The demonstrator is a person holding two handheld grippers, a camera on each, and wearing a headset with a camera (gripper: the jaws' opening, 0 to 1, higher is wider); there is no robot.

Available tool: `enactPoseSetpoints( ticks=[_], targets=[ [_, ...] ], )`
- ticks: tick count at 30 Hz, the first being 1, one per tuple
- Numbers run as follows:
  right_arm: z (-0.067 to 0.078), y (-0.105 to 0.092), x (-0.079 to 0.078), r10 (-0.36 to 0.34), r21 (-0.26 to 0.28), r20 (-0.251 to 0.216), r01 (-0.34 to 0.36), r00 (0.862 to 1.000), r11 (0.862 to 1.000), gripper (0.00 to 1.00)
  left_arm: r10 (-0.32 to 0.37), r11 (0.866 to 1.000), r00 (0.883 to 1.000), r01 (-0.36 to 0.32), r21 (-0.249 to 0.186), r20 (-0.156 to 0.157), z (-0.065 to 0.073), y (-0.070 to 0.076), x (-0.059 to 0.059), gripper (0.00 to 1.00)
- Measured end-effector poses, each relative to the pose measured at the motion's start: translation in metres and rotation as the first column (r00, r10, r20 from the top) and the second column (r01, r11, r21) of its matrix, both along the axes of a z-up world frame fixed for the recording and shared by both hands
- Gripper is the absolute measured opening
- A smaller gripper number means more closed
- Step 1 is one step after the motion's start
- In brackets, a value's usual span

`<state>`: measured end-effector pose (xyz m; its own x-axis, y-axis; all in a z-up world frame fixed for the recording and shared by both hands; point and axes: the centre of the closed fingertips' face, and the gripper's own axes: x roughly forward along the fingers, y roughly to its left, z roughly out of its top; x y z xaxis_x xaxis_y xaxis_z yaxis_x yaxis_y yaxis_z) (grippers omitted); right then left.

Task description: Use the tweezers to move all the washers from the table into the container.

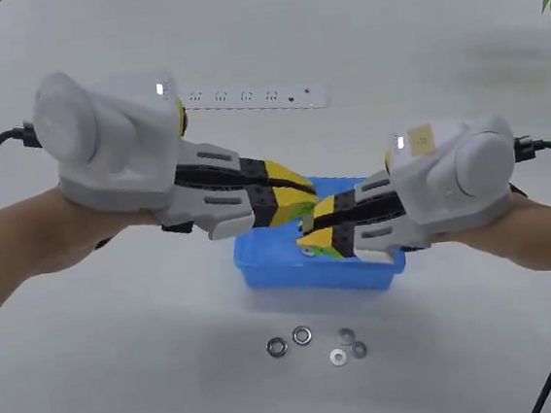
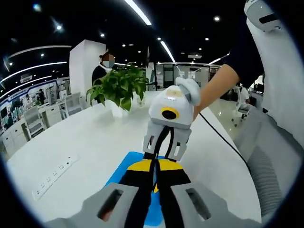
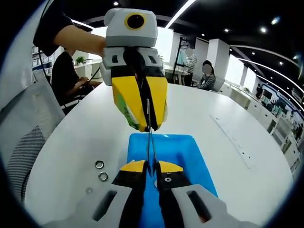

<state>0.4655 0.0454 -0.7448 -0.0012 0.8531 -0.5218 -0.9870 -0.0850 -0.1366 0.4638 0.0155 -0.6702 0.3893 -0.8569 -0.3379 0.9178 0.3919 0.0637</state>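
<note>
- Your left gripper (image 1: 301, 190) is clamped on the tweezers (image 3: 148, 126); slacken it too soon and they could drop into the container (image 1: 291, 269).
- The washers (image 1: 302, 336) lie on the table (image 1: 126, 377) just before it.
- Your right gripper (image 1: 309, 234) is clenched on the tweezers too; a skewed hold could spoil picking.

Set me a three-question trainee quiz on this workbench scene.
1. True or false: the washers nearest the person lie inside the container.
2. What do the left hand-held gripper and the right hand-held gripper hold between them? A) tweezers B) a screwdriver C) a cable
3. Fill in: the container's colour is ___.
Key: 1 false; 2 A; 3 blue.
</note>
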Motion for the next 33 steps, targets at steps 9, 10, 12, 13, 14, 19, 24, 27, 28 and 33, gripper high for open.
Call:
enactPoseSetpoints(
  ticks=[9, 10, 12, 13, 14, 19, 24, 27, 28, 33],
  targets=[
    [0.010, -0.002, 0.003, -0.014, 0.017, 0.029, 0.014, 0.999, 1.000, 0.12, -0.001, 1.000, 0.998, 0.000, 0.024, 0.056, 0.010, -0.002, 0.002, 0.04],
    [0.010, -0.002, 0.004, -0.019, 0.018, 0.028, 0.018, 0.999, 1.000, 0.13, 0.001, 1.000, 0.998, -0.003, 0.024, 0.058, 0.011, -0.002, 0.003, 0.04],
    [0.013, -0.003, 0.005, -0.029, 0.025, 0.041, 0.028, 0.999, 0.999, 0.13, 0.006, 1.000, 0.998, -0.007, 0.030, 0.063, 0.013, -0.003, 0.003, 0.04],
    [0.014, -0.004, 0.007, -0.031, 0.026, 0.063, 0.029, 0.998, 0.999, 0.13, 0.008, 0.999, 0.998, -0.010, 0.036, 0.069, 0.013, -0.003, 0.004, 0.04],
    [0.015, -0.004, 0.006, -0.032, 0.025, 0.065, 0.030, 0.997, 0.999, 0.14, 0.011, 0.999, 0.998, -0.014, 0.038, 0.070, 0.014, -0.003, 0.004, 0.04],
    [0.021, -0.007, 0.007, -0.052, 0.032, 0.075, 0.050, 0.996, 0.998, 0.21, 0.038, 0.999, 0.996, -0.041, 0.035, 0.075, 0.021, 0.000, 0.005, 0.04],
    [0.026, -0.012, 0.004, -0.065, 0.027, 0.078, 0.063, 0.995, 0.998, 0.23, 0.058, 0.998, 0.994, -0.061, 0.021, 0.091, 0.033, 0.004, 0.004, 0.04],
    [0.029, -0.018, 0.003, -0.081, 0.022, 0.080, 0.079, 0.993, 0.997, 0.26, 0.060, 0.998, 0.993, -0.062, 0.023, 0.099, 0.038, 0.006, -0.001, 0.04],
    [0.030, -0.021, 0.002, -0.091, 0.021, 0.081, 0.090, 0.993, 0.996, 0.27, 0.055, 0.998, 0.993, -0.058, 0.028, 0.103, 0.040, 0.007, -0.005, 0.04],
    [0.039, -0.037, -0.006, -0.131, 0.036, 0.074, 0.129, 0.989, 0.991, 0.31, 0.039, 0.998, 0.994, -0.044, 0.044, 0.104, 0.046, 0.007, -0.023, 0.04]
  ],
)
